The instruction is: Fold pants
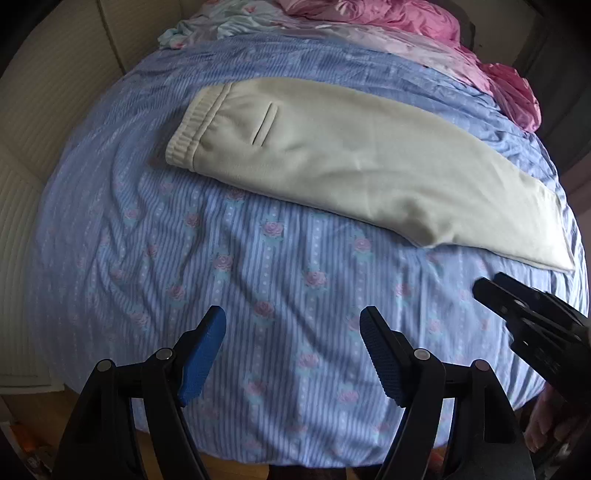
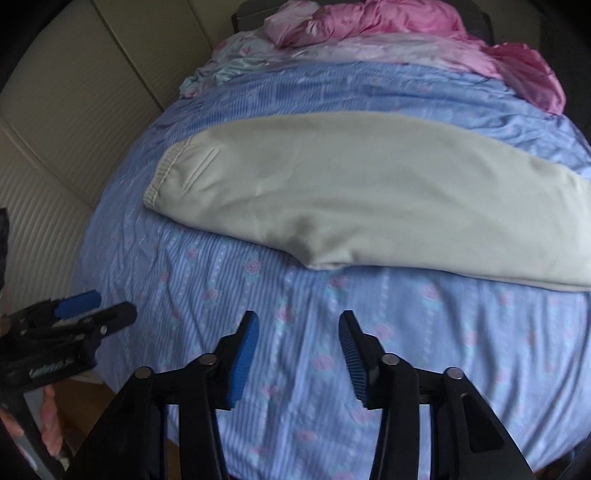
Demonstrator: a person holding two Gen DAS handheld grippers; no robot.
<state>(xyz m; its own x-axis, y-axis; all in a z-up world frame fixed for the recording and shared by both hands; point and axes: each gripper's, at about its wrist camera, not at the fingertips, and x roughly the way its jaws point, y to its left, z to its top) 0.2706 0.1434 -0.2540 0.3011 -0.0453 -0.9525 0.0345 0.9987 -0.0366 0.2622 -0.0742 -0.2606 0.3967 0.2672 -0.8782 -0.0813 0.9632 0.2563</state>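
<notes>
**A:** Bedroom setup: bed [image 1: 258, 288] with a blue striped rose-print sheet, pink bedding [image 2: 388, 22] bunched at the far end, pale ribbed wall panels off to the side.

**B:** And the pants [image 1: 351, 158]?

**A:** Cream, already doubled leg-on-leg, lying flat ahead of both tools. Left hand-held gripper [image 1: 291, 354] is spread wide, right hand-held gripper [image 2: 299, 354] narrower but parted, both pinching nothing.

**B:** So cross-fold next?

**A:** I'd guess so. That means reaching forward to one end and carrying it to the waistband.
</notes>
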